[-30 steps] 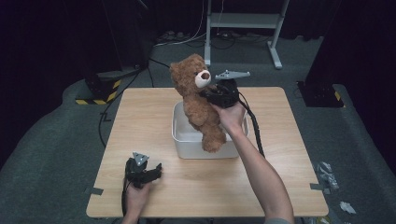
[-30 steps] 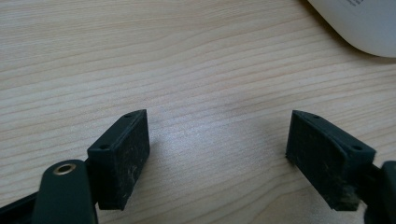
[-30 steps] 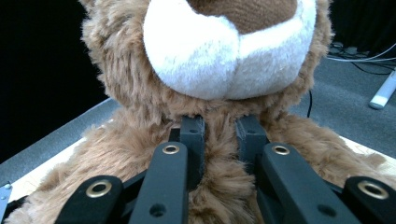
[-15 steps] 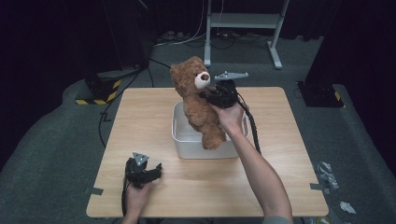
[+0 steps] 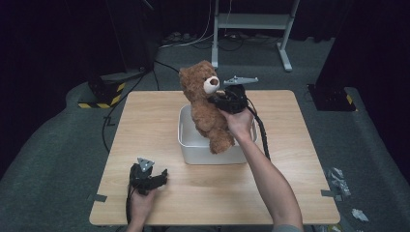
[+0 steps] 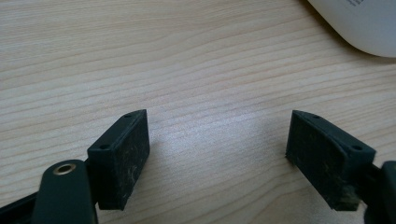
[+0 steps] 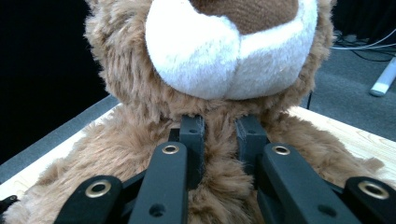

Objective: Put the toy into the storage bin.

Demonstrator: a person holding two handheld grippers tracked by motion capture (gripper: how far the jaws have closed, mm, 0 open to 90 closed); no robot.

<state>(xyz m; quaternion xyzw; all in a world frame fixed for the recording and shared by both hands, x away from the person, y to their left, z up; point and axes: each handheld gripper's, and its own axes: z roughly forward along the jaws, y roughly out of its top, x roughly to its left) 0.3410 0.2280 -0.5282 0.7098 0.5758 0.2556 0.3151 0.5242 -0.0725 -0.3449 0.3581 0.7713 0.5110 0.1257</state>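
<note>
High view: the right gripper (image 5: pixel 216 99) holds the brown plush teddy bear (image 5: pixel 205 108) upright above the white rectangular plastic tub (image 5: pixel 191 147) on the light wooden table (image 5: pixel 145 121); the left gripper (image 5: pixel 162 176) rests near the table's front edge.
Left gripper view: jaws wide apart over bare wood, a corner of the tub beyond them.
Right gripper view: jaws pinched narrowly on the fur at the bear's chest, just under its white muzzle.

Overhead forward-down; tong-mounted close-ups
</note>
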